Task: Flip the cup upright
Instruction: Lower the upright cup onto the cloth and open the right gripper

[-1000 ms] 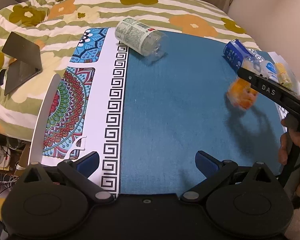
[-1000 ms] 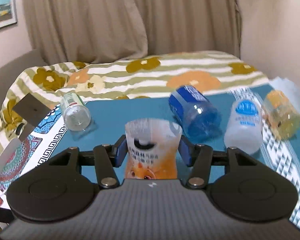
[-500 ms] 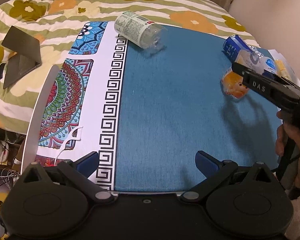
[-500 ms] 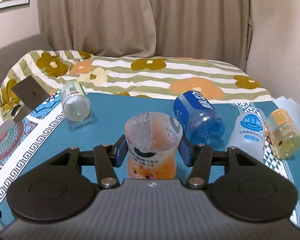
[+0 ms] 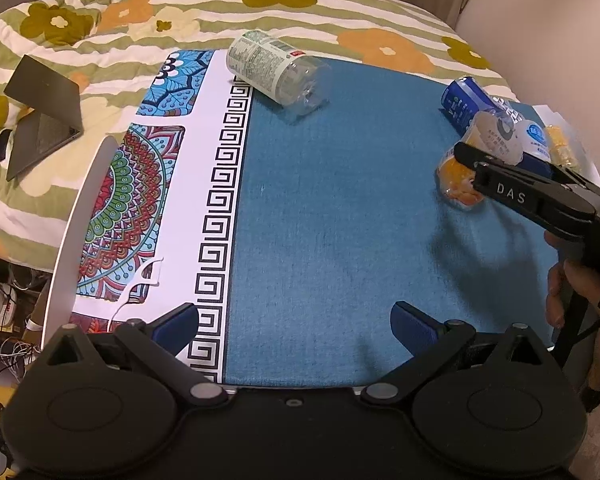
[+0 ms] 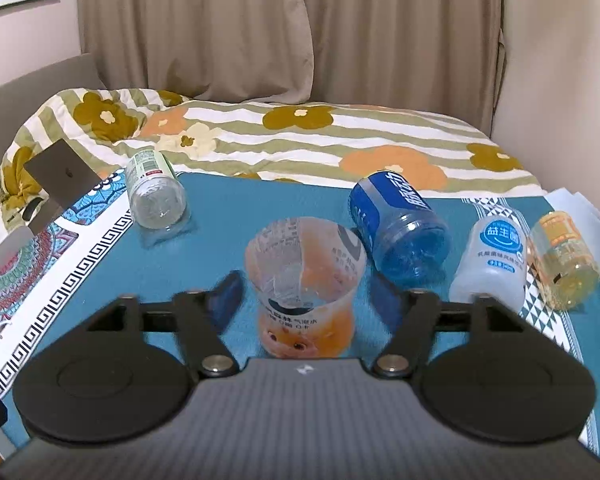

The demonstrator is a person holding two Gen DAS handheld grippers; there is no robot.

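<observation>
Release step, by the look: translucent orange-printed plastic cup (image 6: 305, 280) standing mouth-up on the blue-clothed counter (image 5: 332, 208), right gripper (image 6: 305, 300) jaws spread clear. Next: withdraw straight back (avoiding a nudge). Left gripper (image 5: 296, 320) jaws wide, idle.

Orange-and-clear plastic cup (image 6: 306, 286), printed label around the wall, open mouth up. Standing upright on the blue surface (image 6: 236, 208), apparently slightly tilted. Seems empty inside, though wall translucent.
</observation>
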